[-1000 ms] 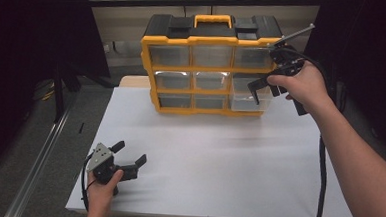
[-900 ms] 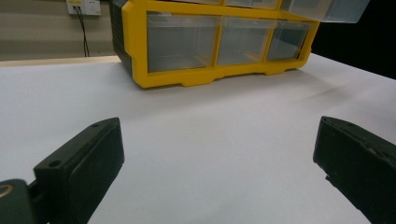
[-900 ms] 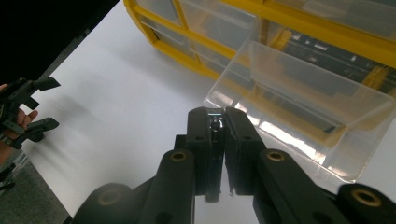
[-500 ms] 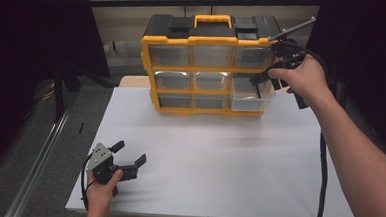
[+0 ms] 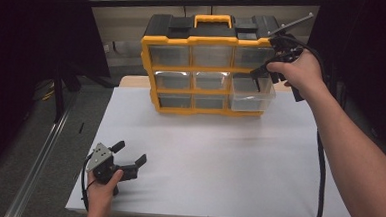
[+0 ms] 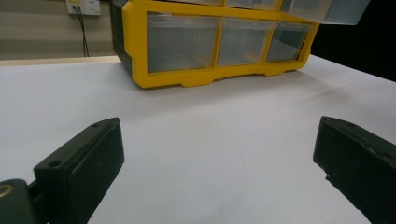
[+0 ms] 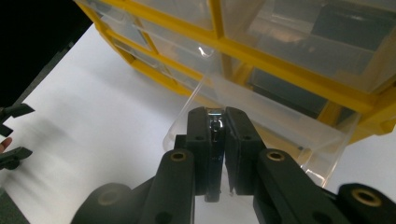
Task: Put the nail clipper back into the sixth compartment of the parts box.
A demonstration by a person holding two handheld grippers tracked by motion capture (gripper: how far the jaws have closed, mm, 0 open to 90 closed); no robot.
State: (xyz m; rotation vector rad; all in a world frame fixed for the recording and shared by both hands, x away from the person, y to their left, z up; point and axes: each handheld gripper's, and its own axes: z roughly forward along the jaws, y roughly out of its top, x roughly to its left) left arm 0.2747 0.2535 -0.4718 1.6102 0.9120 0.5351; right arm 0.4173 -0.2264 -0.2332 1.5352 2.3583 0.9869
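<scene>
On the table (image 5: 218,160) stands a yellow drawer cabinet (image 5: 208,64). Its middle-right clear drawer (image 5: 252,94) juts out in front of it; what it contains cannot be made out. The right tool (image 7: 217,126) is clamped on that drawer's front edge. The left tool (image 5: 128,157), jaws spread wide and holding nothing, rests well in front of the cabinet.

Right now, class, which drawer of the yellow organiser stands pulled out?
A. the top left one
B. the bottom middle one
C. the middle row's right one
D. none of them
C: the clear drawer at the right end of the middle row juts forward from the yellow organiser, with the right gripper shut on its front edge.
</scene>
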